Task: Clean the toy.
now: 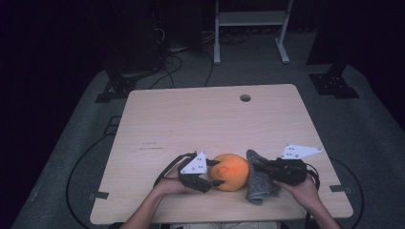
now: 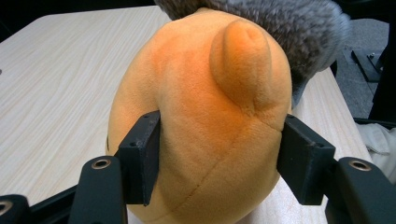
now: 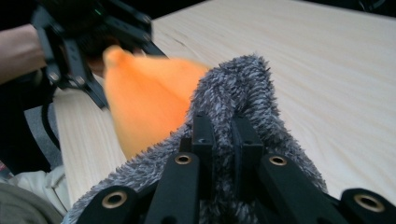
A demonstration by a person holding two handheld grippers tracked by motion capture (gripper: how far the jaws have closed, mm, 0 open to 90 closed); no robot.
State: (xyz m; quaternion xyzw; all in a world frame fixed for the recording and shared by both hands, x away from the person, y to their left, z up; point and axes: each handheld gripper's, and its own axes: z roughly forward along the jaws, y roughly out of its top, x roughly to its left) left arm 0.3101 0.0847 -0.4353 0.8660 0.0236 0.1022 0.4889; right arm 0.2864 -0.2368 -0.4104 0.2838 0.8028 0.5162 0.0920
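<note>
A round orange plush toy [image 1: 231, 171] rests on the wooden table [image 1: 210, 119] near its front edge. My left gripper [image 1: 216, 172] is shut on it from the left. In the left gripper view the two black pads press into the sides of the plush [image 2: 205, 93], which has a small nub on top. To its right, my right gripper [image 1: 258, 164] is shut on a grey fuzzy cloth [image 1: 260, 183] that drapes against the plush. The right gripper view has the cloth [image 3: 238, 88] bunched between the jaws [image 3: 223, 140], with the plush [image 3: 144, 98] and left gripper [image 3: 88, 56] beyond.
A round cable hole [image 1: 245, 98] sits near the table's far edge. Behind the table stand a white rack [image 1: 250, 28] and black stand bases [image 1: 334, 85], and cables [image 1: 172, 71] lie on the grey floor. Both of the person's forearms come in at the front edge.
</note>
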